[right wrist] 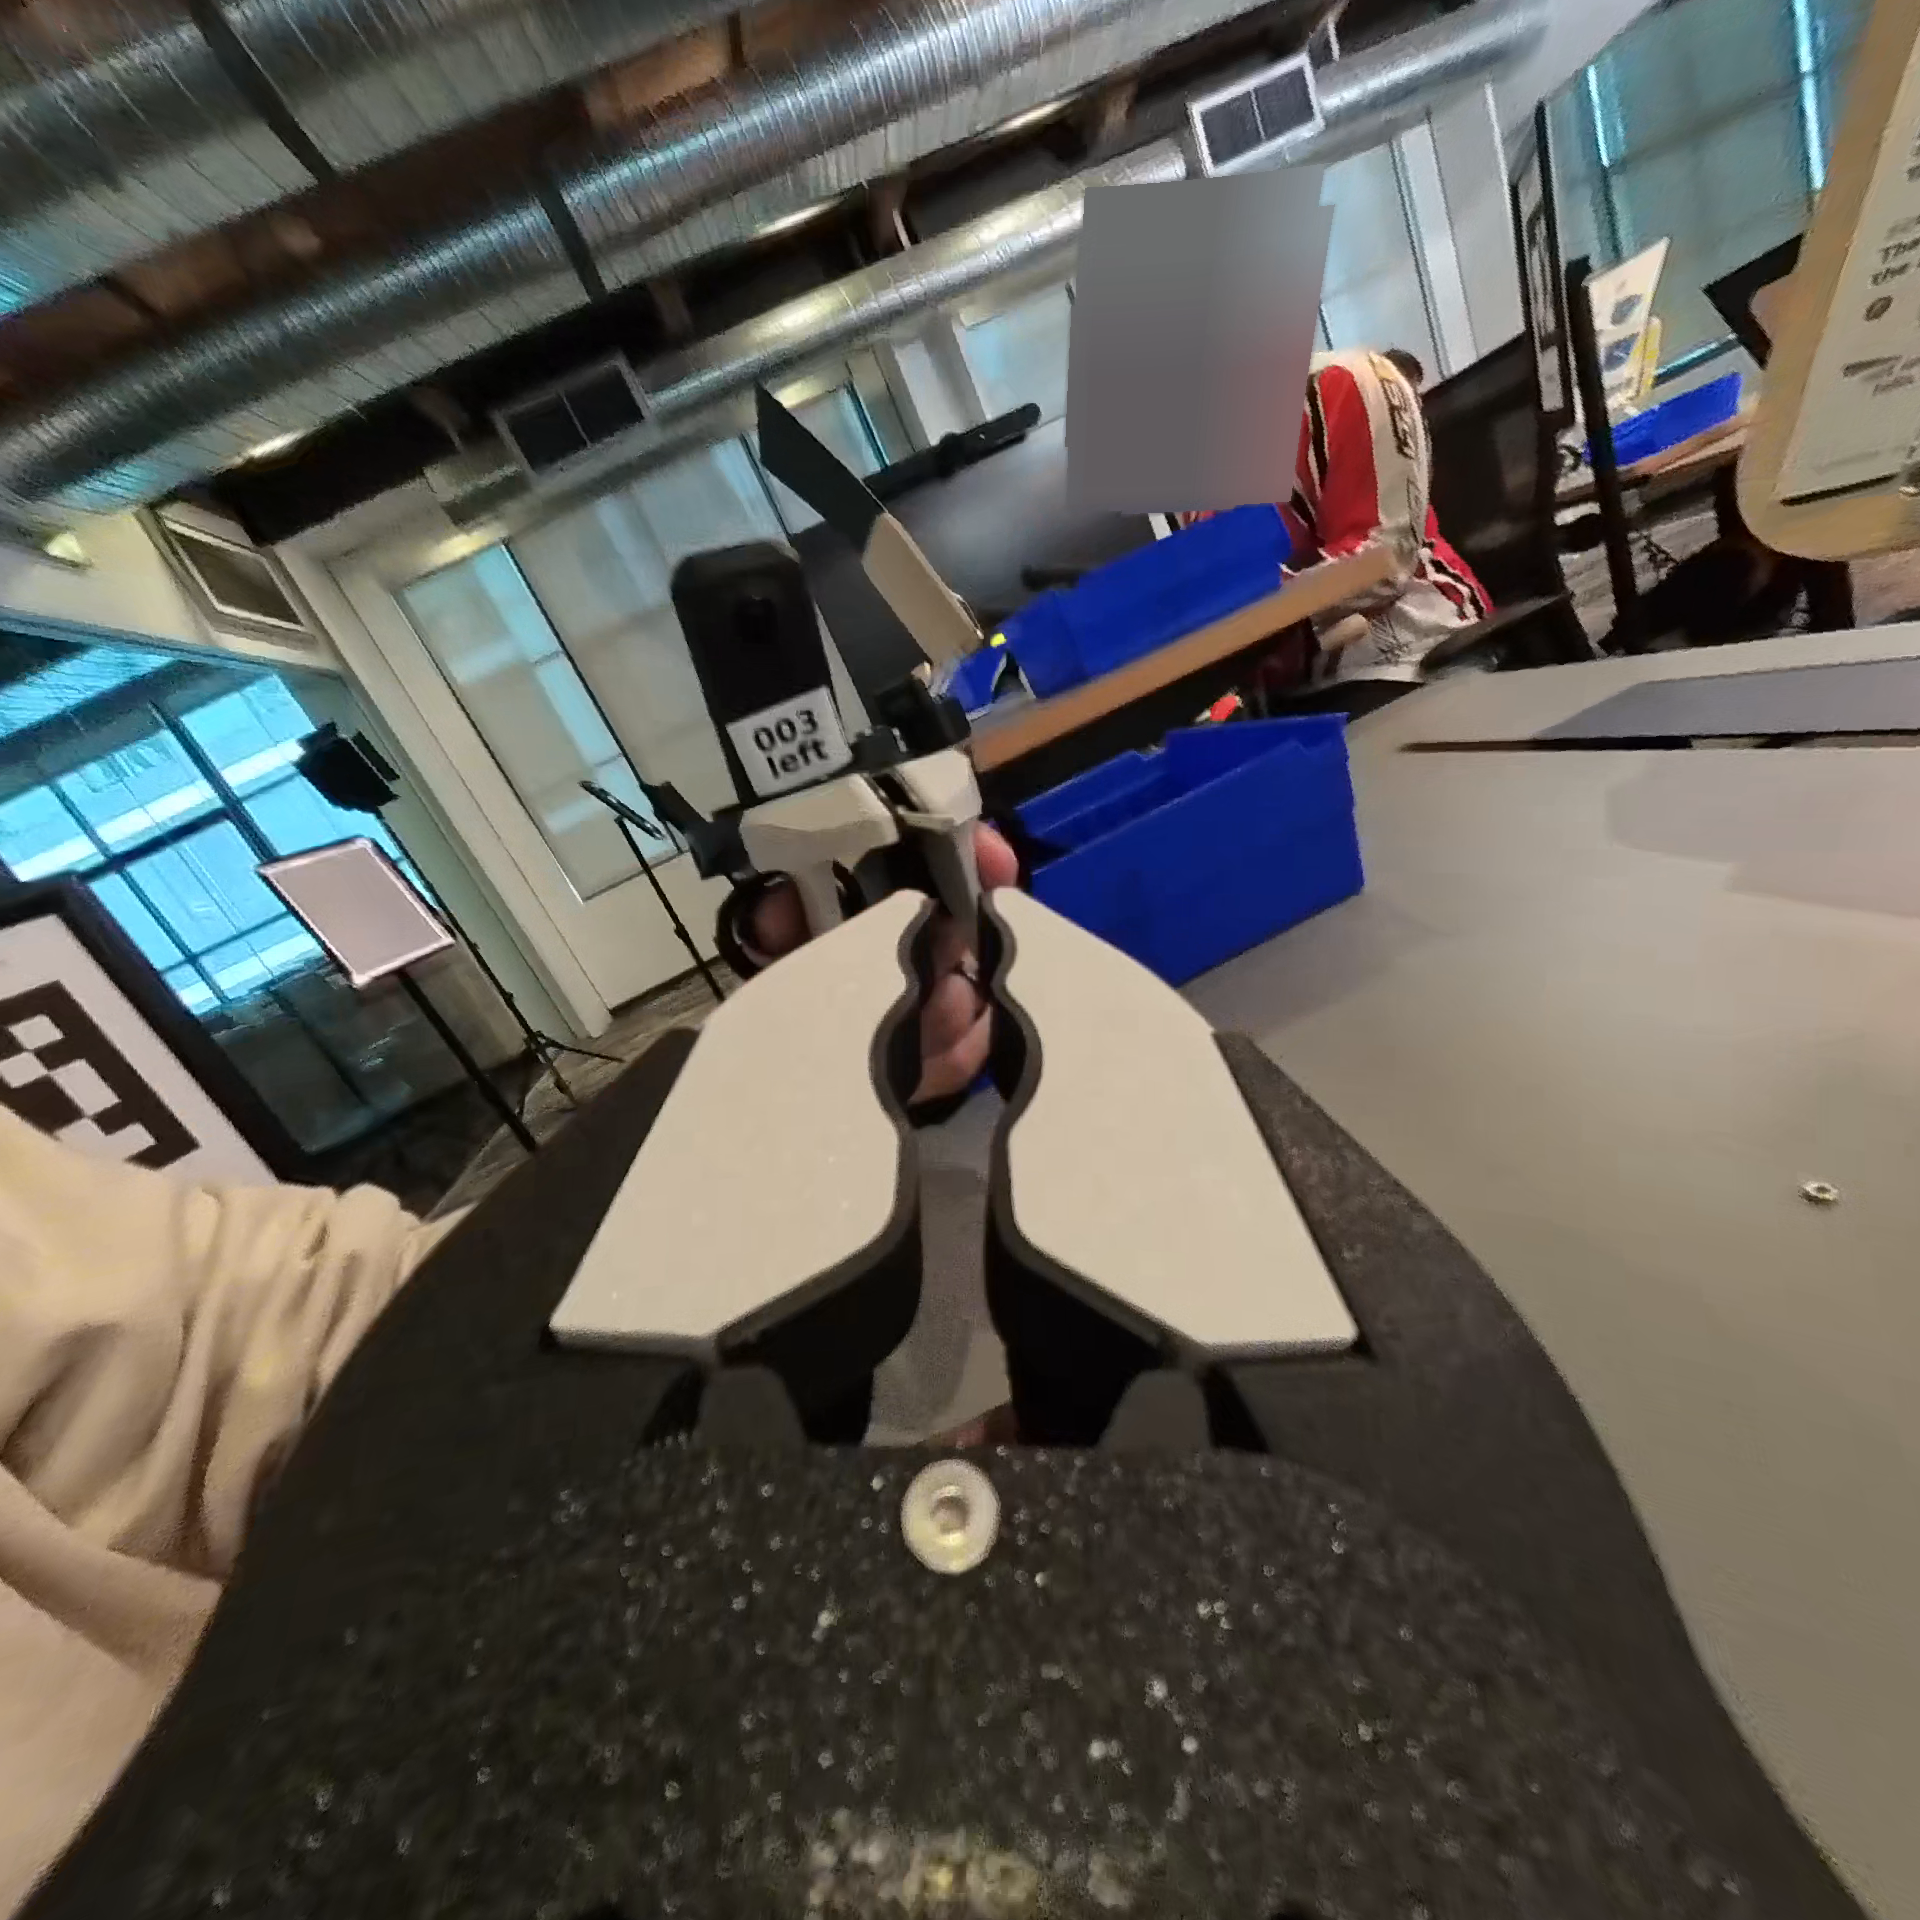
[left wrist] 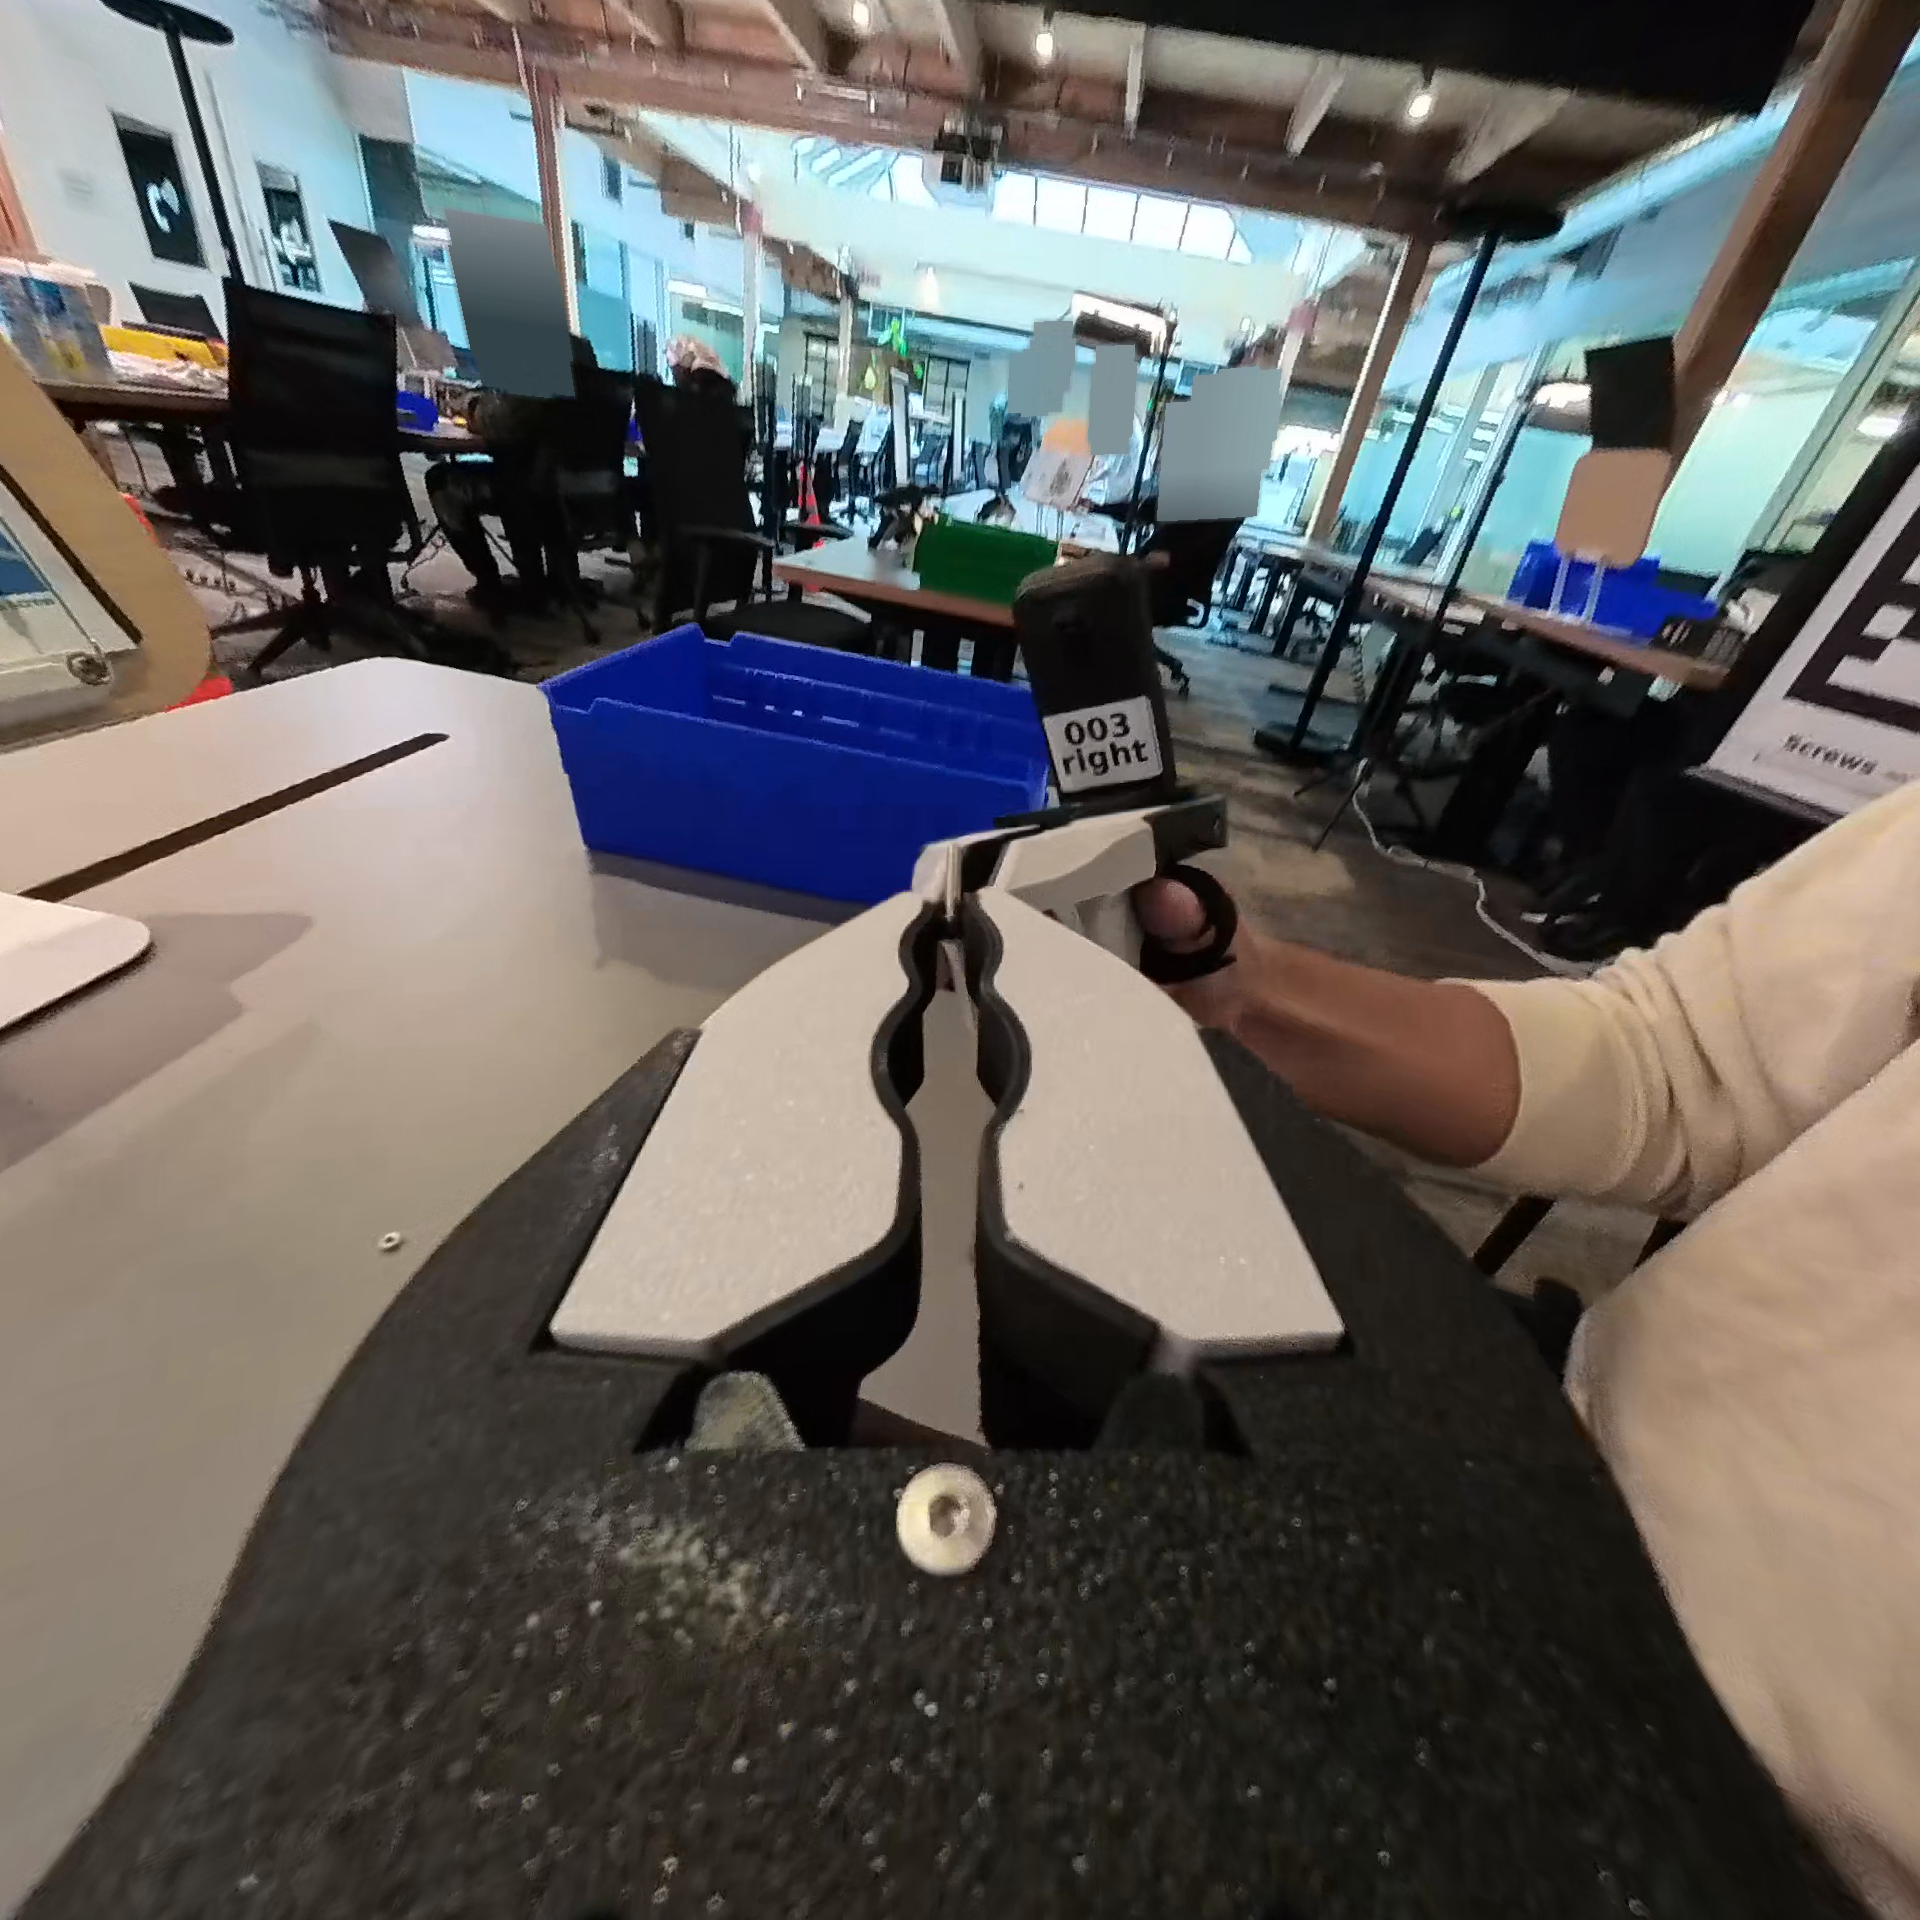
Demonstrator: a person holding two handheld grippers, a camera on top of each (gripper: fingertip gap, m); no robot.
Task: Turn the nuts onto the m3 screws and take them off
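Observation:
My left gripper (left wrist: 951, 935) and my right gripper (right wrist: 961, 940) are both shut and point at each other, tip to tip, above the grey table (left wrist: 312, 1091). In the left wrist view the right gripper (left wrist: 952, 891) meets my tips from the far side. In the right wrist view the left gripper (right wrist: 971, 914) does the same. No screw or nut shows between the tips; anything pinched there is hidden. One small loose nut (left wrist: 390, 1238) lies on the table, also seen in the right wrist view (right wrist: 1818, 1192).
A blue plastic bin (left wrist: 790, 769) stands on the table behind the grippers, also in the right wrist view (right wrist: 1195, 842). A white flat object (left wrist: 52, 956) lies at the table's left edge. A cream sleeve (left wrist: 1714, 1039) fills the right side. Office desks and chairs stand beyond.

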